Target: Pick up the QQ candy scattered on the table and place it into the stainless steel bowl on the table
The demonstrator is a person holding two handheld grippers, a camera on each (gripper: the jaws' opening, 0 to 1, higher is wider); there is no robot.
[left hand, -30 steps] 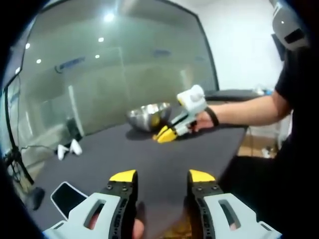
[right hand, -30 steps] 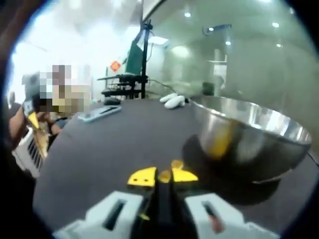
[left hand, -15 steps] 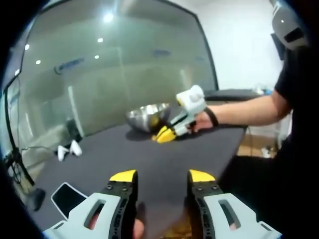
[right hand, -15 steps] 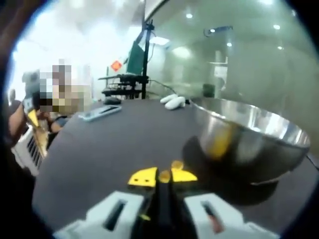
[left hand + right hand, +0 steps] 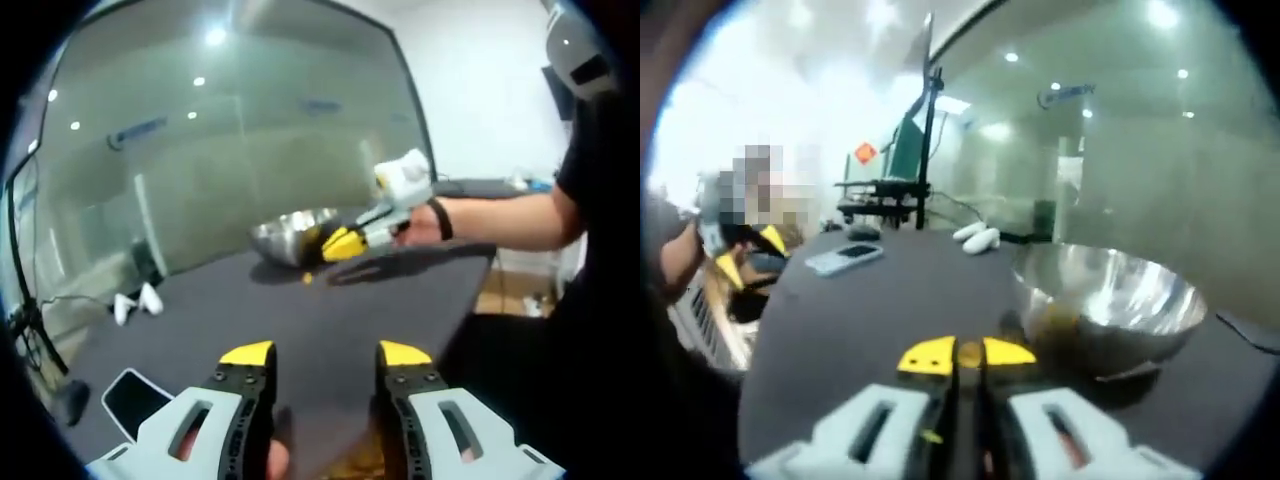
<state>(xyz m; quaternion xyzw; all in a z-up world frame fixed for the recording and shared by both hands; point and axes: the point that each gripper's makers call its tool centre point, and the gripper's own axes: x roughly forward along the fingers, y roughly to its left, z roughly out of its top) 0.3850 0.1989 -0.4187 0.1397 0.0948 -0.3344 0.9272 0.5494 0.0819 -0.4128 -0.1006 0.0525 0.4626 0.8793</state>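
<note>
Right gripper (image 5: pixel 967 354) fingers pinch a QQ candy (image 5: pixel 968 351) just beside the bowl (image 5: pixel 1110 305); left gripper (image 5: pixel 325 353) fingers spread wide.

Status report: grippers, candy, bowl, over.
Right hand-held gripper shut on a yellow QQ candy, raised beside the stainless steel bowl. Left hand-held gripper open. One candy on the table. Path clear.

A dark desk (image 5: pixel 330 320) fills the lower middle of the left gripper view. On it sit a stainless steel bowl (image 5: pixel 290 235) at centre, one small yellow candy (image 5: pixel 307 278) just below it, two white objects (image 5: pixel 137 300) at left, and a phone (image 5: pixel 135 397) at lower left.
</note>
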